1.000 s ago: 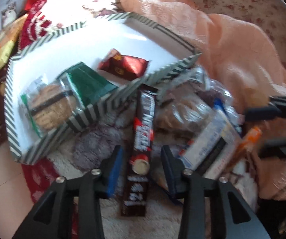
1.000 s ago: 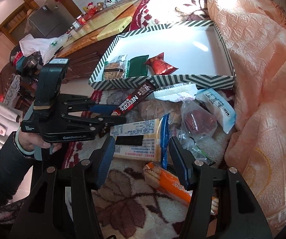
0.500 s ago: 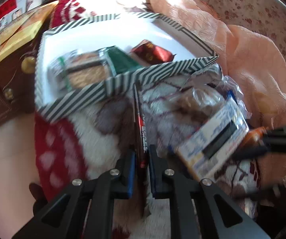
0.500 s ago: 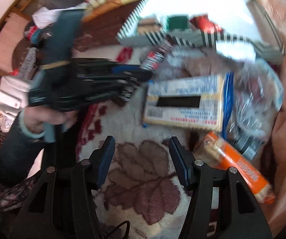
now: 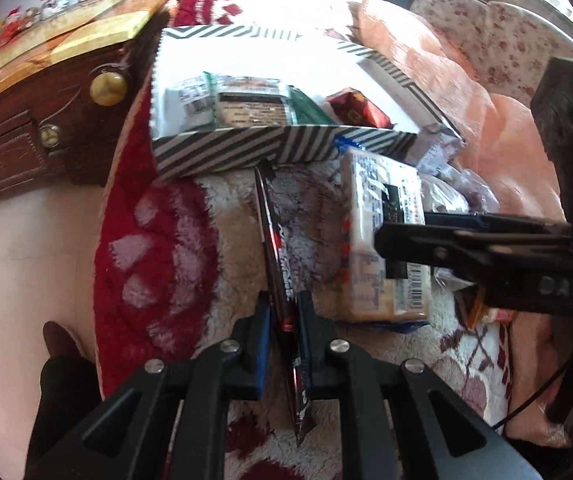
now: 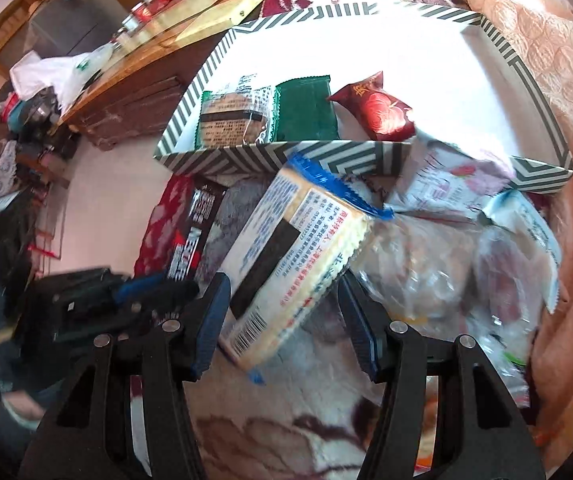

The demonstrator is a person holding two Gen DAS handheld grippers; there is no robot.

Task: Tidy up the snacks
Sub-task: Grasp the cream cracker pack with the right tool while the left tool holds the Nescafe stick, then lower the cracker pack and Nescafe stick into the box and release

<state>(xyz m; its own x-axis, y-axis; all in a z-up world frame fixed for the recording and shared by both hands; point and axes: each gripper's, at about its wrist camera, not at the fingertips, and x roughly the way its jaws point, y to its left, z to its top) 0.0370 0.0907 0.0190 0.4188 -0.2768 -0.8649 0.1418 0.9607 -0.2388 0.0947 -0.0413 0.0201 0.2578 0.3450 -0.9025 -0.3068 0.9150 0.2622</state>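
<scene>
Through the left camera, our left gripper (image 5: 283, 322) pinches a dark coffee stick (image 5: 276, 240) edge-on, pointing at the striped box (image 5: 246, 148). Through the right camera, our right gripper (image 6: 284, 312) stands wide open around a cracker pack (image 6: 290, 256) leaning by the box, gripping nothing.

We see a long dark coffee stick packet (image 5: 282, 280) pinched on its edge between the left jaws. A pale yellow cracker pack with blue ends (image 6: 286, 264) lies tilted between the right jaws, which are wide apart.
</scene>
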